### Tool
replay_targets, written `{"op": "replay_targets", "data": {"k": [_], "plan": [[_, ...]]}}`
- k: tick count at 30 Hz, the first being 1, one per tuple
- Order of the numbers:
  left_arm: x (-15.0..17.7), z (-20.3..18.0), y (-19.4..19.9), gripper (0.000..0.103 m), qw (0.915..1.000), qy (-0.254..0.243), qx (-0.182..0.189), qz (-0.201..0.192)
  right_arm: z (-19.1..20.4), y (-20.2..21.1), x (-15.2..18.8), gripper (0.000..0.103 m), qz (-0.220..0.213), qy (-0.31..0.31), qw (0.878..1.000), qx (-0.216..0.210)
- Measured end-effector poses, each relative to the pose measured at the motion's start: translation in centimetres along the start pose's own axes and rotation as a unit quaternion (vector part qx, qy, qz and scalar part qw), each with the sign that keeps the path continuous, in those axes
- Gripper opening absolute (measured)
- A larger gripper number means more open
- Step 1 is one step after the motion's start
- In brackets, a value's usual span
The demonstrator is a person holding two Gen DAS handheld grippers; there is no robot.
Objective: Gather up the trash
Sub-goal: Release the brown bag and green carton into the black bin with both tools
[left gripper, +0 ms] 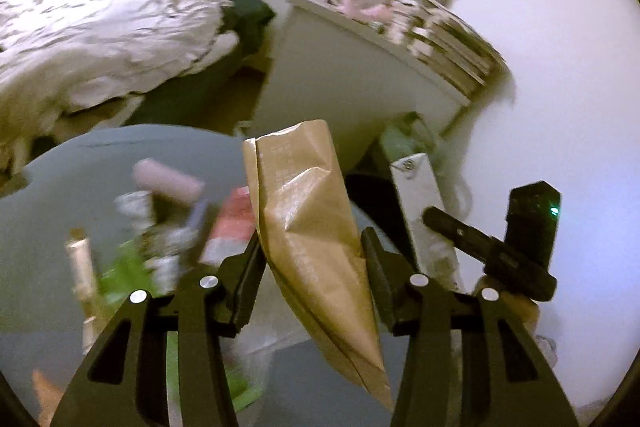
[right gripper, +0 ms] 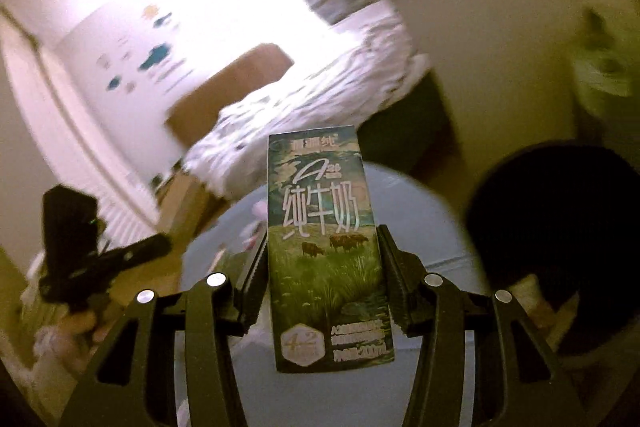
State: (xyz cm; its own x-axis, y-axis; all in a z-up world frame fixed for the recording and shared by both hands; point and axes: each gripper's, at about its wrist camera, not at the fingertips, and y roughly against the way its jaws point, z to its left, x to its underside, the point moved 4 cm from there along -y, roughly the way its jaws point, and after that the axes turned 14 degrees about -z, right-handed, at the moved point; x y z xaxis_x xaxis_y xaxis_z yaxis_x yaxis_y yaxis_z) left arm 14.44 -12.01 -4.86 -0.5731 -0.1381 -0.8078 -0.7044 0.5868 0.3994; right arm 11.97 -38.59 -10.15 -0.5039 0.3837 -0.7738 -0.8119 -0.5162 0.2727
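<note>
A: Left view: why is the paper bag point(left gripper: 312, 227) off the surface point(left gripper: 80, 167)?
B: The left tongs point(left gripper: 312, 247) pinch it (raised, ready to bin).
A: Right view?
B: The right tongs point(right gripper: 324, 247) clamp a milk carton point(right gripper: 324, 247) upright, above the surface.

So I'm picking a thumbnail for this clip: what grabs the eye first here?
The milk carton, green with grazing cows, stands upright dead centre in the right gripper. Just as striking, a crumpled brown paper bag fills the middle of the left gripper, above a blurred heap of litter on the round grey table.
</note>
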Motion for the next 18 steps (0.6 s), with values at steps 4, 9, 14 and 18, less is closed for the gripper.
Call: {"op": "replay_targets", "data": {"k": [4, 9, 14, 18], "plan": [[-0.3, -3.4, -3.8, 0.048, 0.9991, -0.02, 0.036, 0.011, -4.0, 1.5, -1.6, 0.051, -0.025, -0.024, 0.999, 0.04], [0.0, -6.6, -8.6, 0.048, 0.9966, -0.027, 0.072, 0.032, -8.5, 1.6, -2.8, 0.051, -0.044, -0.046, 0.994, 0.086], [0.8, -8.0, -12.5, 0.048, 0.9945, -0.028, 0.085, 0.054, -11.7, 1.4, -3.0, 0.051, -0.048, -0.065, 0.991, 0.109], [1.8, -8.3, -14.9, 0.048, 0.9934, -0.024, 0.09, 0.068, -13.4, 1.4, -2.9, 0.051, -0.053, -0.069, 0.988, 0.129]]}}
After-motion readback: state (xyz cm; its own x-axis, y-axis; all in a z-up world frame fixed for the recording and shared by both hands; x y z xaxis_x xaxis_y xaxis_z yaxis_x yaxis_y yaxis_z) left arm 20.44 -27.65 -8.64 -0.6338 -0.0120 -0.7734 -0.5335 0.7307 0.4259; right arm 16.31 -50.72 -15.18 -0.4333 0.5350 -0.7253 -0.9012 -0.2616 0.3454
